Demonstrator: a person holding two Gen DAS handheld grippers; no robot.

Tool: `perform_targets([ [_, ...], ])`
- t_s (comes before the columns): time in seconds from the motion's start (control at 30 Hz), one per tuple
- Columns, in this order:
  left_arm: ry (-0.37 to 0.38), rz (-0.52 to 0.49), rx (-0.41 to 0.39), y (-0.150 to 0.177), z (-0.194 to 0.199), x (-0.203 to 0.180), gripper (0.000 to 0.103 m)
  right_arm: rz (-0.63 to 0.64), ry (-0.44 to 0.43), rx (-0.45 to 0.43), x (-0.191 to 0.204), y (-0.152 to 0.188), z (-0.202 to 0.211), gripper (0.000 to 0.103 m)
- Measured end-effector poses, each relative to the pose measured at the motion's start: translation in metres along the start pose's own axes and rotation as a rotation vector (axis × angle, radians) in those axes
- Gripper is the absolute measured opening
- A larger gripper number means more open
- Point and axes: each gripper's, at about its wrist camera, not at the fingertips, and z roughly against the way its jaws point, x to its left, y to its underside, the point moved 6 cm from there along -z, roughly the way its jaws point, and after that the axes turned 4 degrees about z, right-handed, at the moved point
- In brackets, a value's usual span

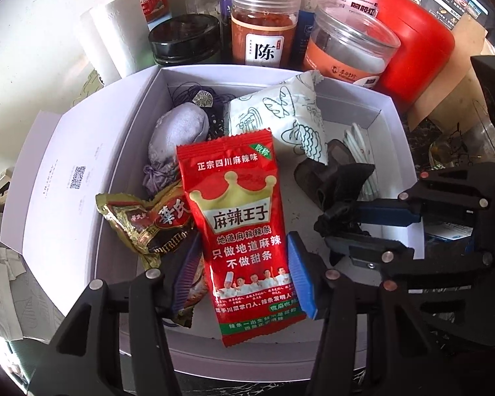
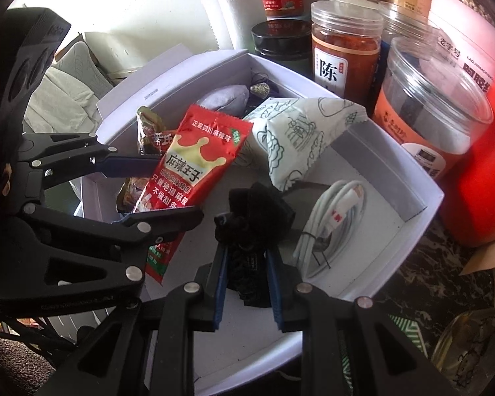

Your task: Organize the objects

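The white cardboard box (image 1: 122, 151) stands open on the dark marbled worktop (image 2: 422, 283), and everything here is placed against it. Behind its far wall stand a red container (image 1: 415, 49), a clear jar with an orange label (image 1: 346, 49) and a jar of reddish-brown paste (image 1: 264, 23). Inside the box, toward the far wall, lie a white printed pouch (image 1: 280, 115) and a lilac cloth sachet (image 1: 178, 132); a coiled white cable (image 2: 330, 231) lies in its right part. The left tool (image 1: 244, 274) angles steeply down over the box's near edge, its blue pads clamped on the lower sides of a red spicy-snack packet (image 1: 237, 217), which stands upright above the box floor. The right tool (image 2: 247, 283) tilts down into the box middle, clenched on a small black fuzzy item (image 2: 254, 211). A brown-gold snack wrapper (image 1: 148, 224) lies at the box's left wall.
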Motion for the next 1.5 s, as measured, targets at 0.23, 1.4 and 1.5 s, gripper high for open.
perform_targets([
  [0.23,0.022,0.04,0.006,0.003,0.002,0.003,0.049,-0.014,0.008,0.024,-0.002,-0.002,0.001,0.022],
  [1.4,-0.095,0.109,-0.137,-0.002,0.094,0.023,0.076,0.028,0.152,-0.065,0.006,-0.018,0.07,0.062],
  [1.5,-0.105,0.117,-0.158,-0.001,0.11,0.023,0.08,0.043,0.161,-0.082,0.012,-0.019,0.082,0.065],
])
